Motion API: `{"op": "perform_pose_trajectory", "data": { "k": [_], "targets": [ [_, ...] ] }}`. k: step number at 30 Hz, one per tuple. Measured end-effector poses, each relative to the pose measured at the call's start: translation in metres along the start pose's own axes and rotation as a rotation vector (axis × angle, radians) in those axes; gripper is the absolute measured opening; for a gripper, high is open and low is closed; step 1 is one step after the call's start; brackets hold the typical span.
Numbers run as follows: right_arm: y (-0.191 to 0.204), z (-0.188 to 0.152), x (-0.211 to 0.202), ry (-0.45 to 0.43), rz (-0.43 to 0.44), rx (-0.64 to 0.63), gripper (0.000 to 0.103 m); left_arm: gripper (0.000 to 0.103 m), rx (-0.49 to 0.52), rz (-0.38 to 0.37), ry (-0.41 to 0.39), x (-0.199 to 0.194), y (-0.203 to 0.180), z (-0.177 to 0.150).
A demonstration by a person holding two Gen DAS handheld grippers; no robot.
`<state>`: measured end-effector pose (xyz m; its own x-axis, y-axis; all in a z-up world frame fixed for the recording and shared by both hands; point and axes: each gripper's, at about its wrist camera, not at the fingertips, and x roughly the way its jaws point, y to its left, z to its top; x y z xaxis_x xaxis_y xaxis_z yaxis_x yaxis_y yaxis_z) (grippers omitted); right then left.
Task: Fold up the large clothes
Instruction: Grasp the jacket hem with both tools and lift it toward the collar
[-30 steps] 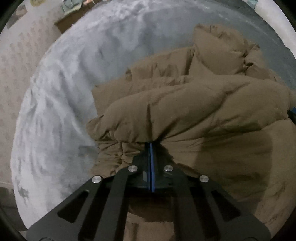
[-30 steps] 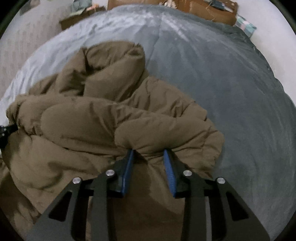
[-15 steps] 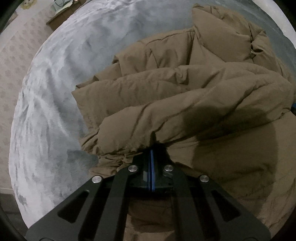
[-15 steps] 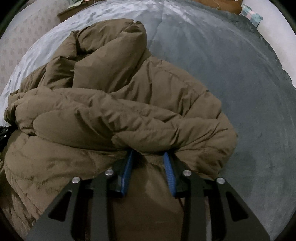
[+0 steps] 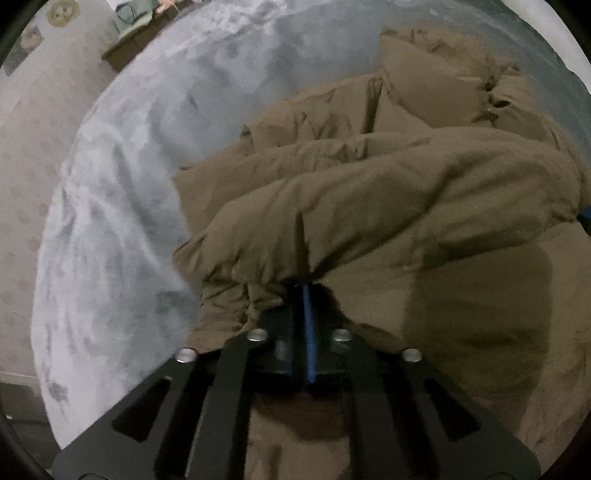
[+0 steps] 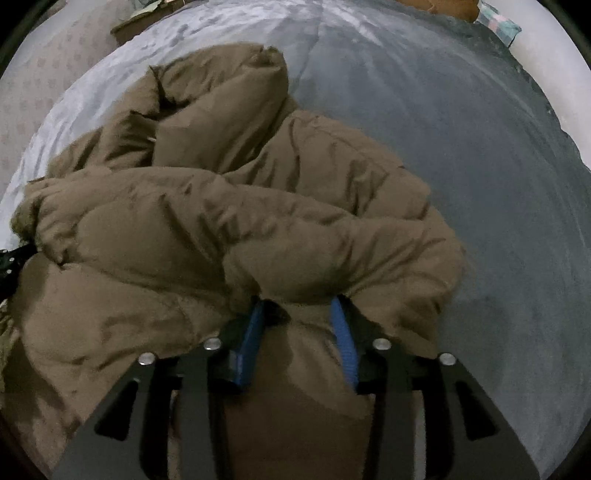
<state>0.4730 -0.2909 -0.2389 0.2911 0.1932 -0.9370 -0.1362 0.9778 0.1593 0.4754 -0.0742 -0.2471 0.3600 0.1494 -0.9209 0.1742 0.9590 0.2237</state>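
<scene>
A puffy brown jacket [image 5: 388, 192] lies bunched on a grey bed cover [image 5: 122, 221], its near part doubled over into a thick roll. My left gripper [image 5: 303, 286] pinches the roll's left end, where gathers radiate from the tips; its jaws are opening and only a thin slit shows. My right gripper [image 6: 299, 306] straddles the right end of the brown jacket [image 6: 221, 221]. Its jaws are opening, and padded cloth still fills the gap between the blue pads [image 6: 341, 332]. Each gripper shows at the edge of the other's view: the left gripper [image 6: 11, 258] and the right gripper [image 5: 586, 218].
The grey bed cover [image 6: 480, 166] spreads wide to the right of the jacket and beyond it. Patterned floor [image 5: 26, 129] runs along the bed's left side. A low wooden unit [image 5: 140, 48] stands past the far left corner, and a checked cloth [image 6: 498, 24] lies at the far right.
The right pads now stand wider apart around the fold. The left jaws have parted by a sliver. Both views pulled back a little from the jacket since half a second ago.
</scene>
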Motion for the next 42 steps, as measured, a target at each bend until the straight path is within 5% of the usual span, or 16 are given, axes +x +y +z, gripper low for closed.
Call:
{"op": "perform_pose_trajectory", "data": {
  "k": [4,9,18,23,26,28,30,33,39,42],
  "targets": [
    [-0.011,-0.02,-0.056,-0.142,0.079,0.035,0.051,0.058,0.009,-0.044,-0.106,-0.043,0.007,-0.024],
    [-0.008,-0.056,-0.077,-0.168,0.086,-0.014,0.051,0.058,0.015,-0.088,-0.13,-0.059,0.013,-0.055],
    [0.007,-0.07,-0.014,-0.029,0.042,-0.022,0.049,0.058,-0.006,-0.133,-0.028,-0.026,0.021,-0.065],
    [0.012,-0.064,0.001,-0.005,0.021,-0.013,0.049,0.058,-0.006,-0.1,-0.013,-0.021,0.018,-0.067],
    [0.009,-0.071,-0.012,-0.054,0.03,0.002,0.05,0.061,-0.03,-0.085,-0.024,-0.033,0.023,-0.076],
    [0.003,-0.083,-0.026,-0.087,0.044,0.028,0.055,0.078,-0.039,-0.073,-0.046,-0.045,0.029,-0.088],
    [0.002,-0.097,-0.047,-0.145,0.051,0.048,0.069,0.084,-0.025,-0.06,-0.097,-0.062,0.034,-0.107],
    [0.004,-0.124,-0.074,-0.209,0.063,0.048,0.072,0.085,-0.005,-0.037,-0.138,-0.079,0.035,-0.131],
    [0.01,-0.179,-0.111,-0.29,0.015,0.052,0.073,0.085,-0.051,-0.107,-0.179,-0.114,0.055,-0.195],
    [0.011,-0.218,-0.13,-0.329,-0.02,0.04,0.073,0.085,-0.09,-0.129,-0.185,-0.124,0.067,-0.248]
  ]
}}
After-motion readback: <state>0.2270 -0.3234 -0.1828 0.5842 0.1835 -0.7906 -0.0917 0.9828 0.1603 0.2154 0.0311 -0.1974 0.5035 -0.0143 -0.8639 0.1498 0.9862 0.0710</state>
